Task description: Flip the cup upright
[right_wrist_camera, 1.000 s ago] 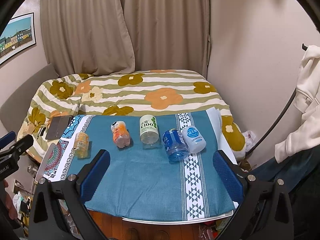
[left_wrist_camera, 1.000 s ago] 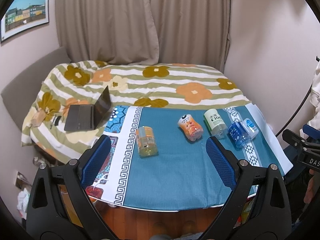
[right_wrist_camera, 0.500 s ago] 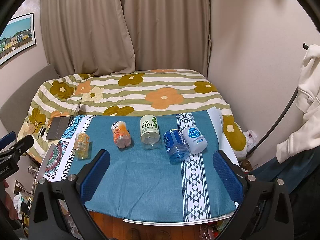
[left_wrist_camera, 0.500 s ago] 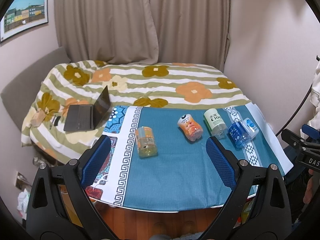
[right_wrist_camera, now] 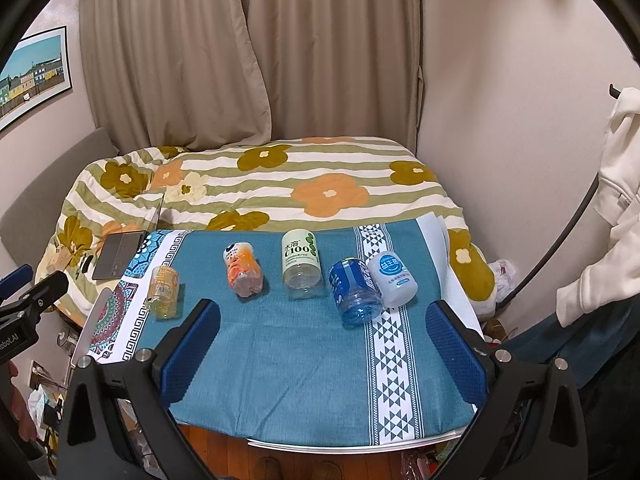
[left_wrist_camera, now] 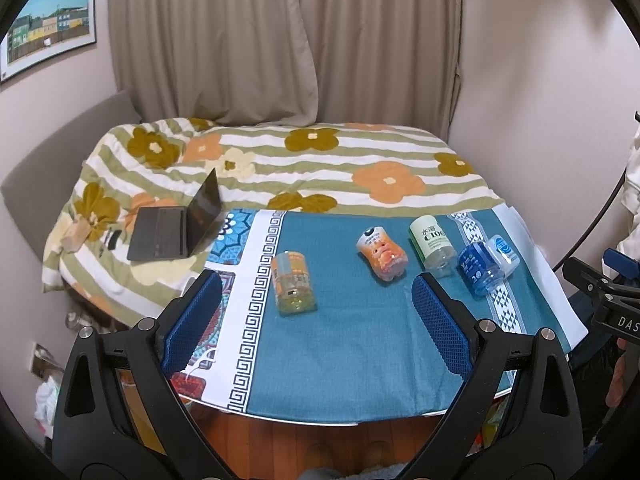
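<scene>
Several cups made from cut bottles lie on their sides in a row on the blue-clothed table (left_wrist_camera: 352, 360): a yellow one (left_wrist_camera: 292, 288) (right_wrist_camera: 163, 291), an orange one (left_wrist_camera: 382, 254) (right_wrist_camera: 242, 268), a green "C100" one (left_wrist_camera: 432, 242) (right_wrist_camera: 301, 262), a blue one (left_wrist_camera: 476, 268) (right_wrist_camera: 355, 291) and a white one (left_wrist_camera: 502, 254) (right_wrist_camera: 393, 279). My left gripper (left_wrist_camera: 316, 320) is open and empty above the table's near edge, in front of the yellow cup. My right gripper (right_wrist_camera: 324, 352) is open and empty, in front of the blue cup.
A bed with a flowered quilt (left_wrist_camera: 312, 168) lies behind the table, with an open laptop (left_wrist_camera: 180, 224) on its left side. Curtains (right_wrist_camera: 248, 52) hang behind. A white garment (right_wrist_camera: 616, 184) hangs at the right. Wooden floor (left_wrist_camera: 320, 444) shows below the table edge.
Both grippers have barely shifted; the right view has moved slightly so the cups sit a little further right. Nothing was gripped or moved.
</scene>
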Demonstrator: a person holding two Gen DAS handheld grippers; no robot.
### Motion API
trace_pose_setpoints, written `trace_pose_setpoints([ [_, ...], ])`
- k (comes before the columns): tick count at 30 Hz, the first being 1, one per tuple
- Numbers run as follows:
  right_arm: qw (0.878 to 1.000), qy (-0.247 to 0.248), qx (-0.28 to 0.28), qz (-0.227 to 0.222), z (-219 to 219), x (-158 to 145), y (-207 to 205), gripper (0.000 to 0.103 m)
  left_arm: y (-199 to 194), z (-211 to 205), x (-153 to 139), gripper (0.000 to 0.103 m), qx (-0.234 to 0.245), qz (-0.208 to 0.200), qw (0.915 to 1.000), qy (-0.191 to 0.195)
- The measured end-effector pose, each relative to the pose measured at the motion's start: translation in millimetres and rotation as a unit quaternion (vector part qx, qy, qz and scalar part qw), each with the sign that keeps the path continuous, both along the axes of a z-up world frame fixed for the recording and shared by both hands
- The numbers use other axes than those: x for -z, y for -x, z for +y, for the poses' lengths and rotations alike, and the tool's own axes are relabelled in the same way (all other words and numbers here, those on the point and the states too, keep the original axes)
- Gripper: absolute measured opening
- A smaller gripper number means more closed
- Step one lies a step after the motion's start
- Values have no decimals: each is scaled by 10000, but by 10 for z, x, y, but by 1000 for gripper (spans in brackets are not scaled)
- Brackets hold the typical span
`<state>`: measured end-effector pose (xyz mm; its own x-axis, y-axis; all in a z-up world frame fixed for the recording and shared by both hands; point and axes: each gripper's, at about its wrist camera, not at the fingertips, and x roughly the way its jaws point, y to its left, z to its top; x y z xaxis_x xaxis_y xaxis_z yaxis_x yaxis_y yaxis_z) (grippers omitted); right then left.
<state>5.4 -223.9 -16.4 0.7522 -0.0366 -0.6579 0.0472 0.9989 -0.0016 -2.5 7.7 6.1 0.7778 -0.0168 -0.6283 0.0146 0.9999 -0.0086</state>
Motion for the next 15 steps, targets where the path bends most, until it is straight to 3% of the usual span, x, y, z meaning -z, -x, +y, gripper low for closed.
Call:
trace_pose_setpoints([
  [15, 10000, -26, -6, -6, 39, -13, -2, 103, 0, 39, -4, 101, -20, 2, 10000, 3],
])
